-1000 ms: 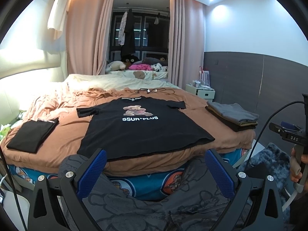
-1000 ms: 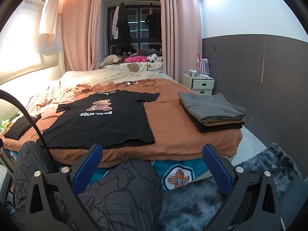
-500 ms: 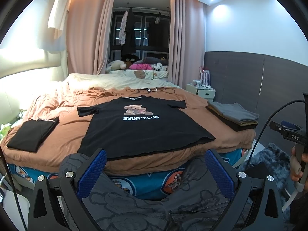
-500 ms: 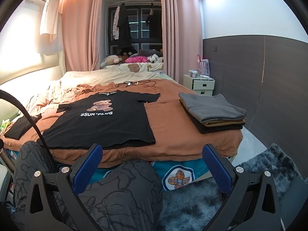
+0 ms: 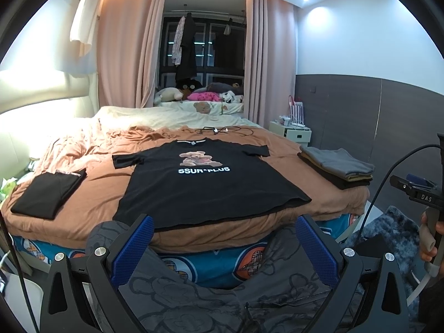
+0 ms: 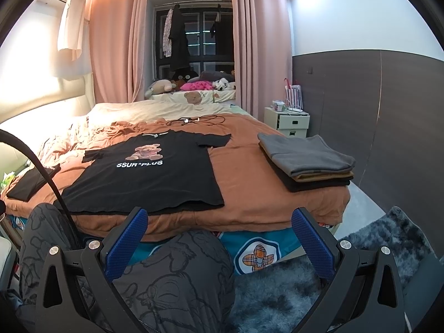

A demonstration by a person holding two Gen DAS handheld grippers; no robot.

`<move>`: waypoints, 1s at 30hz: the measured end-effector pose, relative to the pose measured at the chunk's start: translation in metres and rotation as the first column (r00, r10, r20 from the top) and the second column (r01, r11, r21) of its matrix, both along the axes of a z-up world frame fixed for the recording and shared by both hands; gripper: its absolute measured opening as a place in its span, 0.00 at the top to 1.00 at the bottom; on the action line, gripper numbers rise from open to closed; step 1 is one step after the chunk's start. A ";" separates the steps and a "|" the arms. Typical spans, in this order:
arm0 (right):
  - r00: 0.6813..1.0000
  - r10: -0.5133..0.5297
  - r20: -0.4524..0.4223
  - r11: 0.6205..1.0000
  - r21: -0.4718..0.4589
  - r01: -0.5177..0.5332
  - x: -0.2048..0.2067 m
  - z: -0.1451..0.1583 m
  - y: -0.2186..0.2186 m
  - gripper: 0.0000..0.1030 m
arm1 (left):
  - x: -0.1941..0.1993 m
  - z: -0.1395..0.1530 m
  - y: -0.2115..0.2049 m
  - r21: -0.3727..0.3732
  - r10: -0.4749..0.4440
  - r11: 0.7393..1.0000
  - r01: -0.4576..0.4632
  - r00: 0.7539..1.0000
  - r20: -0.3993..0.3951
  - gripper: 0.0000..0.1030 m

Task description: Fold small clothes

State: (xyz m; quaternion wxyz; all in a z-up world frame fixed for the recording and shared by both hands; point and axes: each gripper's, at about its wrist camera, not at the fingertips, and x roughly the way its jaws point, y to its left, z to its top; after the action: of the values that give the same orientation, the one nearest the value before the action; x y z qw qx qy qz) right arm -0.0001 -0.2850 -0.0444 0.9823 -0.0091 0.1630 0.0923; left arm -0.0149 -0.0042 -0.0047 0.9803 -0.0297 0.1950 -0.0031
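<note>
The black T-shirt (image 5: 205,183) lies spread flat, front side up, on the brown bedcover (image 5: 97,194), its print of a bear and the lettering "SSUR*PLUS" readable. Both short sleeves are laid out to the sides; the hem runs along the near edge of the bed.

The left gripper (image 5: 222,247) is held low before the bed, its jaws wide apart and holding nothing. The shirt lies beyond and above the blue pads (image 5: 133,249), roughly centred between them in the left wrist view, and is not in contact with either. The person's knees in grey patterned trousers (image 5: 194,291) sit between the gripper and the bed.

The right gripper (image 6: 222,244) is likewise spread open and empty. In the right wrist view the shirt (image 6: 147,177) lies ahead and to the left of the jaws, its near right hem corner above the left pad; no contact.

A stack of folded garments (image 6: 305,161), grey on top over tan and black, rests on the right part of the bed, well apart from the shirt. A folded black garment (image 5: 47,191) lies on the left part. A dark cable (image 6: 194,119) lies beyond the shirt's collar. A hand (image 5: 428,238) grips a handle at the right edge of the left wrist view.
</note>
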 end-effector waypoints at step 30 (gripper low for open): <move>0.999 0.045 -0.027 0.999 0.009 -0.044 0.034 0.013 0.022 0.00 | 0.020 -0.003 0.028 -0.012 0.041 0.999 -0.041 0.999 -0.022 0.00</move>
State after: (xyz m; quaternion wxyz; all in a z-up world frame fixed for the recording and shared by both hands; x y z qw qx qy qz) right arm 0.0338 -0.2634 -0.0313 0.9777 -0.0075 0.1756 0.1149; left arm 0.0047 0.0241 -0.0075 0.9778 -0.0398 0.2051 0.0162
